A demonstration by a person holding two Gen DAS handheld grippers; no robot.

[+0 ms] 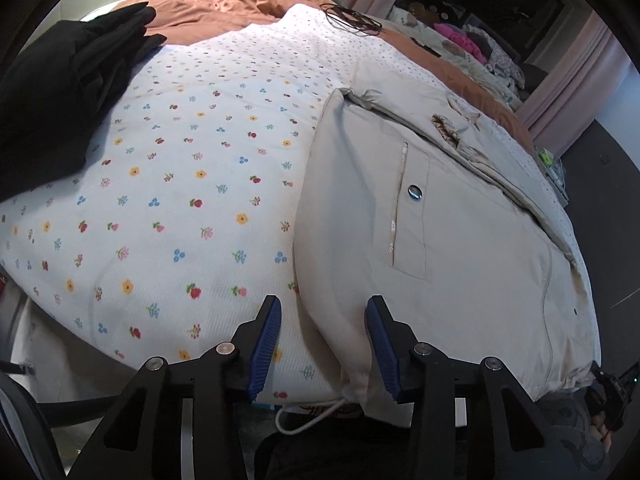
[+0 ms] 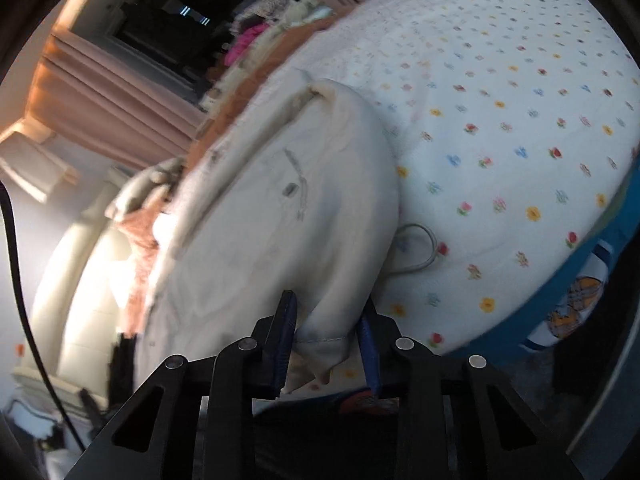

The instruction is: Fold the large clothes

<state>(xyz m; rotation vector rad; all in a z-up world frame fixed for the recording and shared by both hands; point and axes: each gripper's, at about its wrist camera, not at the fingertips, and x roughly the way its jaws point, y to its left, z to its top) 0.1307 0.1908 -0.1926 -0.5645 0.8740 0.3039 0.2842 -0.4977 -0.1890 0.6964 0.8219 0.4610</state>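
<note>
A beige jacket (image 1: 440, 220) with a snap pocket lies flat on the flower-print bedsheet (image 1: 180, 160). My left gripper (image 1: 323, 304) hangs over the jacket's near left hem corner, jaws open. The right pad rests against the cloth, while the left pad stands over bare sheet, off the hem. A white drawstring (image 1: 304, 420) loops out below the hem. The right wrist view is blurred. There my right gripper (image 2: 328, 316) is at the other hem corner of the jacket (image 2: 280, 220), and a bunched fold of cloth fills the gap, touching both pads.
A pile of black clothes (image 1: 60, 88) sits at the bed's far left. An orange blanket (image 1: 224, 0) and a tangle of black wire (image 1: 352, 16) lie at the far end. Pink curtains (image 2: 100, 80) hang beyond. A blue cartoon-print sheet (image 2: 580, 300) edges the bed.
</note>
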